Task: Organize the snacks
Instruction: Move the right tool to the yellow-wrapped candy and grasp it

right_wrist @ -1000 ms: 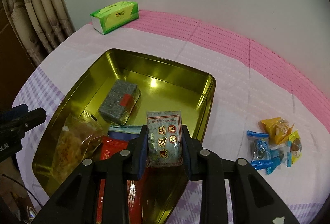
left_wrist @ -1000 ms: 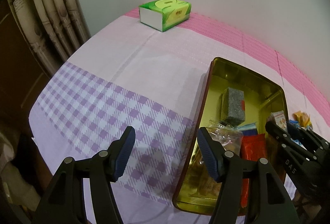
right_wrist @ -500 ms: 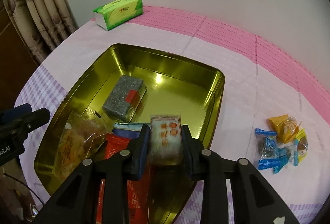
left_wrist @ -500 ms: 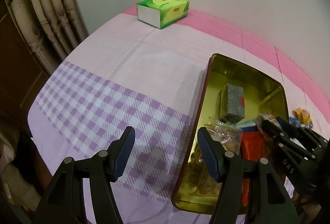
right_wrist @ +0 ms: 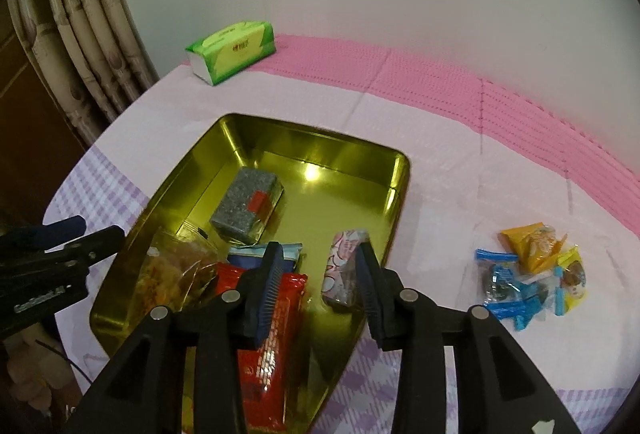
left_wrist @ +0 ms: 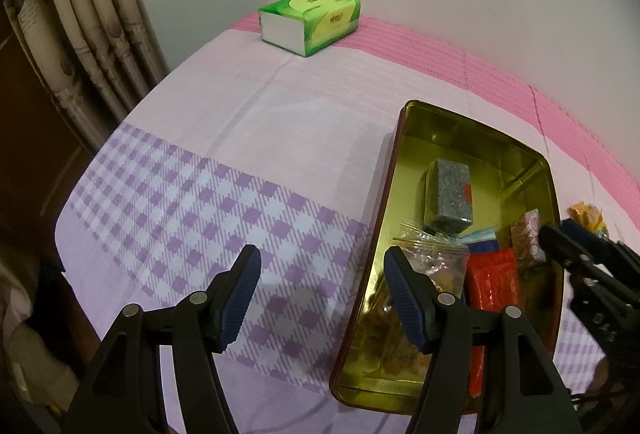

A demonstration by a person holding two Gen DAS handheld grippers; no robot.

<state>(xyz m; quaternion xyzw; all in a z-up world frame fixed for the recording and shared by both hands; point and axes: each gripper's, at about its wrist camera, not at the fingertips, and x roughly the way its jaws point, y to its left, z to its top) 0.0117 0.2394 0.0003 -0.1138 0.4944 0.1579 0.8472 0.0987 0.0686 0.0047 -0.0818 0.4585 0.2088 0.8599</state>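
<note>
A gold tin (right_wrist: 320,134) sits on the cloth and holds a grey block (right_wrist: 246,206), a clear bag of orange snacks (right_wrist: 176,270), a blue packet (right_wrist: 256,254) and a red packet (right_wrist: 276,314). My right gripper (right_wrist: 320,254) hangs over the tin's near end, its jaws opening. A pink-and-white snack packet (right_wrist: 344,270) lies in the tin beside the right finger, and the pads no longer press on it. Several loose wrapped snacks (right_wrist: 532,270) lie on the cloth to the right. My left gripper (left_wrist: 322,258) stands open and empty over the tin's left rim (left_wrist: 384,194).
A green tissue pack (left_wrist: 312,20) stands at the table's far edge by the wall. Curtains (left_wrist: 92,22) hang past the left edge. The cloth is pink at the back and purple-checked (left_wrist: 180,210) near me. A hand (right_wrist: 28,382) shows at the lower left.
The right jaws have widened and let go of the packet. It was held upright with its dark printed face showing and now lies in the tin. The left gripper has not moved.
</note>
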